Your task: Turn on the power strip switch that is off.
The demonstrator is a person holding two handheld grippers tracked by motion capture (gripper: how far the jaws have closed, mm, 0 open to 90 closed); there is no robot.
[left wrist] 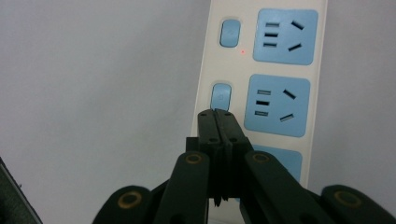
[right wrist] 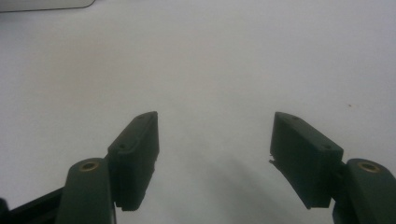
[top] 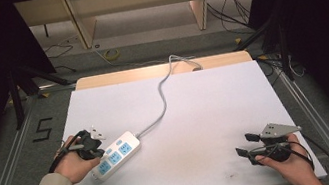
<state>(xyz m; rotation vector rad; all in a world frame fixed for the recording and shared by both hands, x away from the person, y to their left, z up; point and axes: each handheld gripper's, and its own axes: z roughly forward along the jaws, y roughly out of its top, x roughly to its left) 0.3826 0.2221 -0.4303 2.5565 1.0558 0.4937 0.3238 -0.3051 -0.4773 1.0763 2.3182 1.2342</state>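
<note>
From my seat, the white power strip with blue sockets (top: pixel 115 156) lies on the white tabletop (top: pixel 197 117) toward eight o'clock, its grey cable (top: pixel 161 93) trailing off to twelve. My left gripper (top: pixel 91 144) sits over its near-left end; my right gripper (top: pixel 250 145) rests at four o'clock, well apart.

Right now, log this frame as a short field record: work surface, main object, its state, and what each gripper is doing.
surface: white table top
main object: white power strip with blue sockets, near left edge, grey cord trailing off the far side
indicator: small red light lit beside a switch
left gripper: jaws shut, empty, tips at a blue switch button
right gripper: jaws open, empty, over bare table
</note>
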